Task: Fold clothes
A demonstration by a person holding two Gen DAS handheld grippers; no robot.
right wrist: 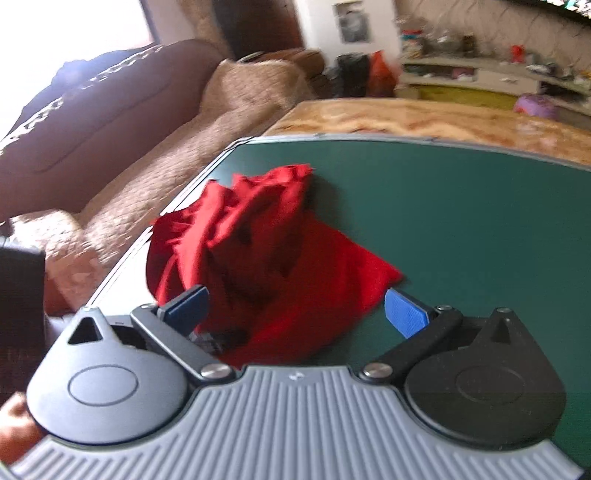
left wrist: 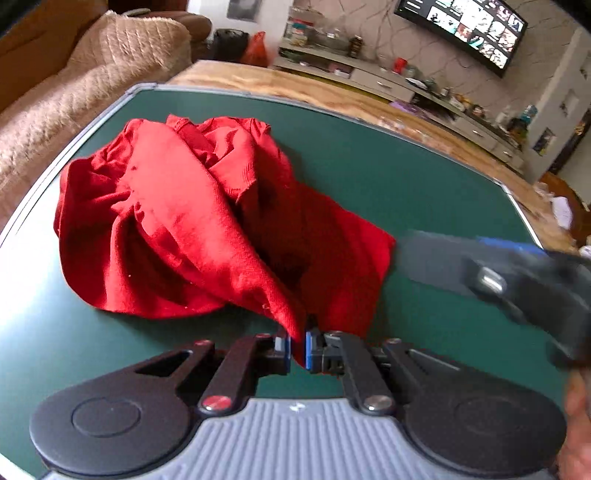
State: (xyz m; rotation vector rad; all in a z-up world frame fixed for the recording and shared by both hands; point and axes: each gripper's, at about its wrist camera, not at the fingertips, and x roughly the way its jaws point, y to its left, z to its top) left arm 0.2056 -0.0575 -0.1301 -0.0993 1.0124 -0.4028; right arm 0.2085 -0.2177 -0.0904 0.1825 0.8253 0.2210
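A crumpled red garment [left wrist: 192, 218] lies on the green table top [left wrist: 388, 177]. My left gripper [left wrist: 297, 349] is shut on a near corner of the cloth, which stretches taut from the heap down to its blue pads. The other gripper's body shows blurred at the right of the left wrist view, beside the garment's right edge. In the right wrist view the red garment [right wrist: 266, 251] lies ahead, and my right gripper [right wrist: 295, 310] stands open, its blue pads [right wrist: 404, 312] spread wide above the cloth's near edge without pressing on it.
A beige quilted sofa [left wrist: 74, 96] runs along the table's left side. Beyond the green top lies a wooden surface [left wrist: 332, 88]. A low cabinet [left wrist: 388, 81] crowded with small items and a wall television [left wrist: 465, 26] stand at the back right. A hand [right wrist: 18, 424] shows at the lower left.
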